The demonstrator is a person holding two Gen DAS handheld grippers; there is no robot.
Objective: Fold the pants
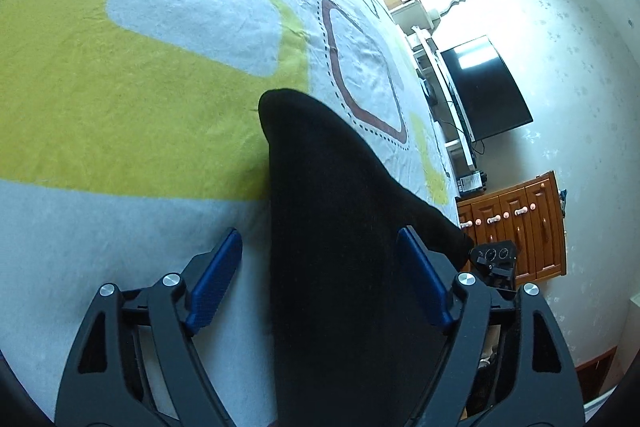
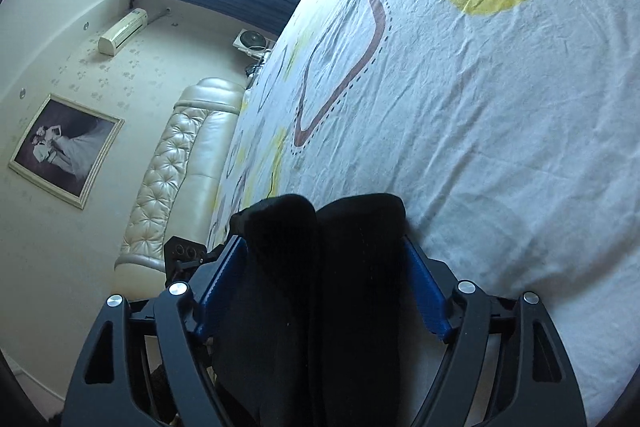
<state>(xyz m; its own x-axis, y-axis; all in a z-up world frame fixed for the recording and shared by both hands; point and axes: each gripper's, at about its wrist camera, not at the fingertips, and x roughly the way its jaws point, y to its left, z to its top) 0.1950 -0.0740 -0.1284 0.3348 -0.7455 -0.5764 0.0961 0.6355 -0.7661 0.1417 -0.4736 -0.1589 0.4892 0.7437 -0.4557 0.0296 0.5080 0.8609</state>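
Black pants [image 1: 340, 207] lie in a long strip on the patterned bed sheet [image 1: 120, 227] and run back between the jaws of my left gripper [image 1: 320, 233]. Its jaws stand wide. The left blue pad [image 1: 216, 283] is clear of the cloth, while the right pad sits at the cloth's edge. In the right wrist view the pants [image 2: 352, 307] show as two thick rolls side by side. They fill the wide gap of my right gripper [image 2: 324, 241], and its blue pads [image 2: 424, 287] rest beside the cloth without squeezing it.
The bed sheet [image 2: 500, 147] with yellow and brown shapes spreads ahead of both grippers. A padded cream headboard [image 2: 180, 167] bounds the bed on one side. A dark TV [image 1: 484, 91] and a wooden drawer cabinet [image 1: 520, 227] stand past the other edge.
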